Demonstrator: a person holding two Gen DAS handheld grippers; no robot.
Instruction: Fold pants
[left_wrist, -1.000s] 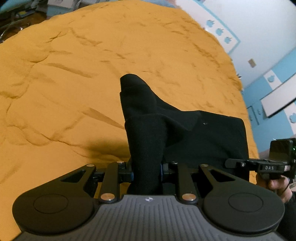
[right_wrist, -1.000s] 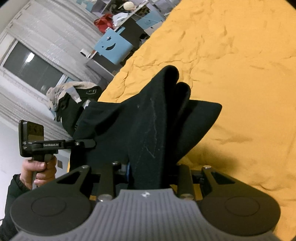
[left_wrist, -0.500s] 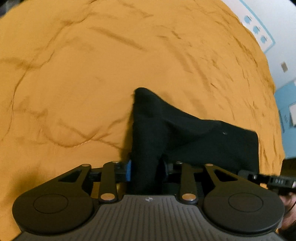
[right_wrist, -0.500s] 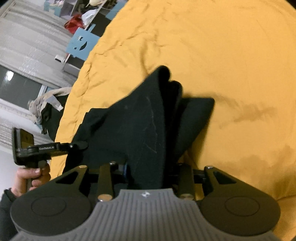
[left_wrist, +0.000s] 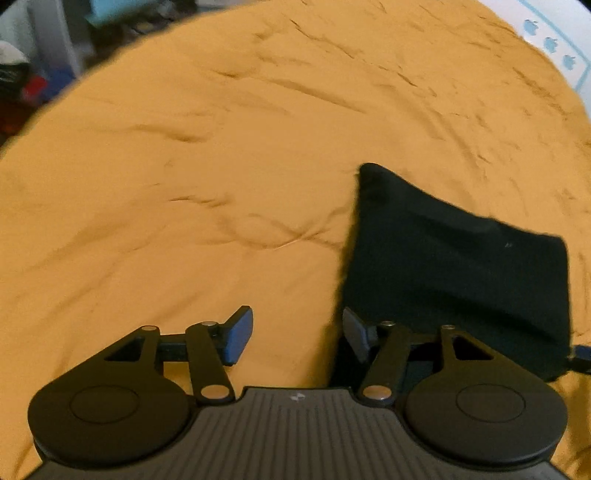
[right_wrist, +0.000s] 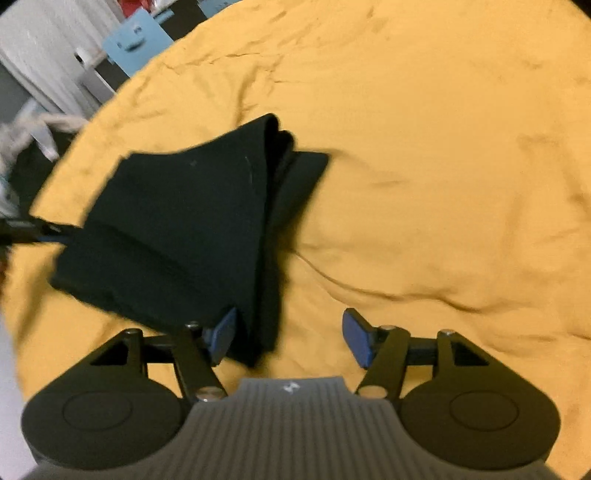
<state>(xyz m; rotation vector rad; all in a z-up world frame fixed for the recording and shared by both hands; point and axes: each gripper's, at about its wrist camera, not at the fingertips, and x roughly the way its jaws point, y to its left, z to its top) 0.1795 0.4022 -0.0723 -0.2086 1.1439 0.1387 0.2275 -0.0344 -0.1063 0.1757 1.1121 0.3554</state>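
Your left gripper (left_wrist: 291, 336) and right gripper (right_wrist: 286, 338) both have fingers spread, pinching nothing. The pants (right_wrist: 192, 229) lie folded on the bed (right_wrist: 443, 166) between them (the bundle looks free to settle flat).

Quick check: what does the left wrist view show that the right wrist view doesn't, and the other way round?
Left wrist only: the left gripper, jaws open, with the black pants beside its right finger, and a white wall with blue apple shapes.

Right wrist only: the right gripper, jaws open, the stacked fold layers at the pants' far edge, and a blue chair by pale curtains.

Both: the folded pants lying on the orange bedspread, neither gripper clamped on them.
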